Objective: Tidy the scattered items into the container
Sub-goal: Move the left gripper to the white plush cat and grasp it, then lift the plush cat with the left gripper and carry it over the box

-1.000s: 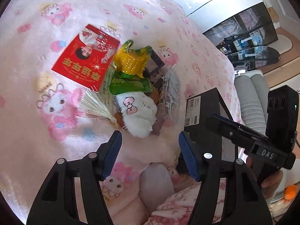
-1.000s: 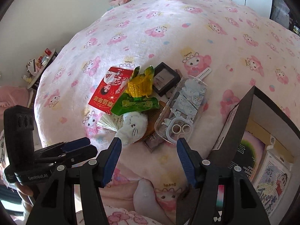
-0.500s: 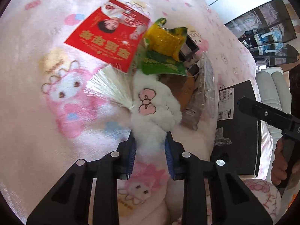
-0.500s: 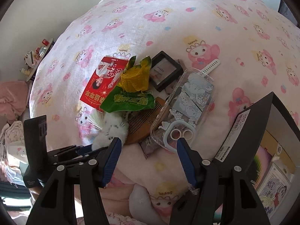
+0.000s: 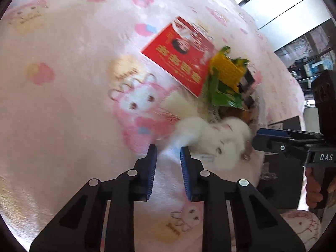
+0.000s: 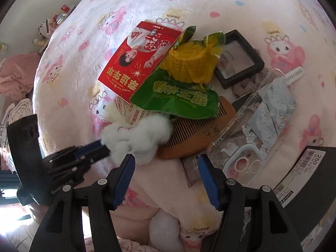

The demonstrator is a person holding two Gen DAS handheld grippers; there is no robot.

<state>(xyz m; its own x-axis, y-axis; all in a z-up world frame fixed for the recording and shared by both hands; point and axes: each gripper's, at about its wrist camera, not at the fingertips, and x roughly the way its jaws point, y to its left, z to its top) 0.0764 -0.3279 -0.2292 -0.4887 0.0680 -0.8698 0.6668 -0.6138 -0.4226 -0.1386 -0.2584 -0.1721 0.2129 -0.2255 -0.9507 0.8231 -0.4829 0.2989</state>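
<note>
Since half a second ago the left gripper [image 5: 168,152] has dragged the white plush toy [image 6: 136,138] sideways off the bed pile, jaws nearly together pinching its fur; right gripper [image 6: 166,163] jaws apart, black container [image 6: 310,180] alongside.

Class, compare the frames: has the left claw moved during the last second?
Yes. In the right wrist view, the left claw has advanced rightward toward the comb, and its tip now meets the plush.

white plush toy [image 6: 136,138], red packet [image 6: 136,61], pink rabbit-print blanket [image 6: 252,6].
</note>
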